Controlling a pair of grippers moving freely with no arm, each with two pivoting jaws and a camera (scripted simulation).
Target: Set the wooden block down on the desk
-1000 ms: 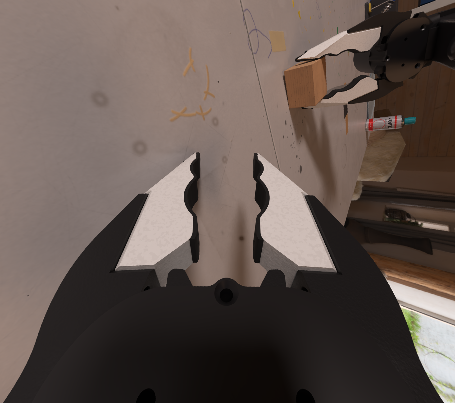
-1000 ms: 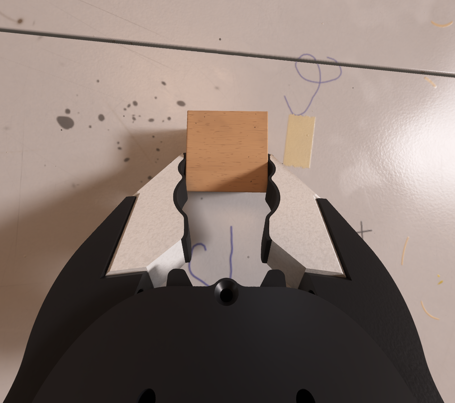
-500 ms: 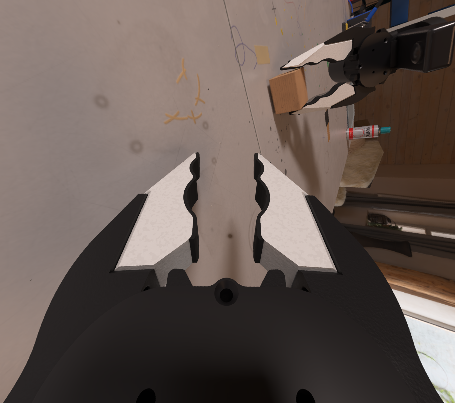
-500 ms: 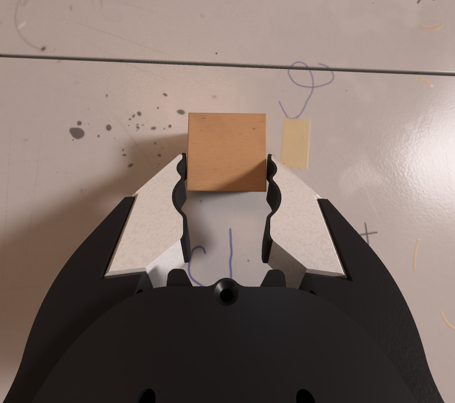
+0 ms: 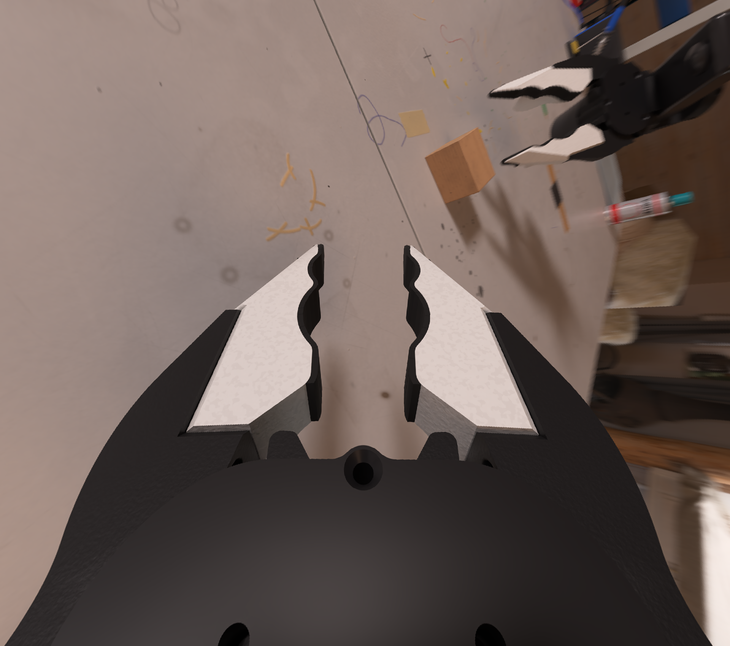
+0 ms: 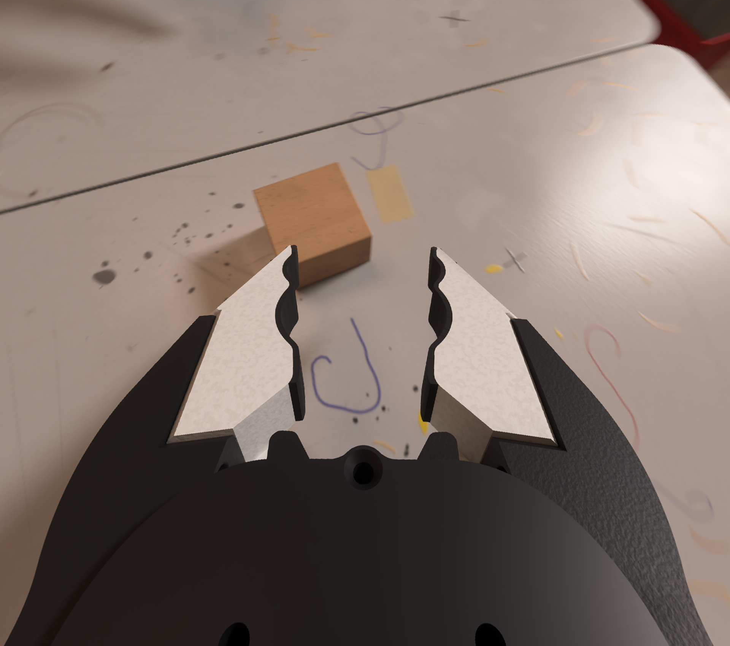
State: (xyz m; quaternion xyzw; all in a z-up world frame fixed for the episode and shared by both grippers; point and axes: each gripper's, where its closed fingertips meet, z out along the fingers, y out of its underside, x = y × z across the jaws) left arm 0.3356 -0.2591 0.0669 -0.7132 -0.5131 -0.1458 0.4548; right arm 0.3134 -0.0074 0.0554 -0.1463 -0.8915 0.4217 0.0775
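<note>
Left wrist view: my left claw (image 5: pixel 362 251) hangs parted and empty over the counter (image 5: pixel 158 153), kept clear. Right wrist view: the right claw (image 6: pixel 362 253) is released; the wooden block (image 6: pixel 312 216) rests flat on the counter beside a tape patch (image 6: pixel 389 194).

The scribbled, paint-flecked desk (image 6: pixel 513 192), split by a dark seam, carries the block (image 6: pixel 316 216) at frame centre in the right wrist view, just beside a tan tape patch (image 6: pixel 389 194) on its right.
</note>
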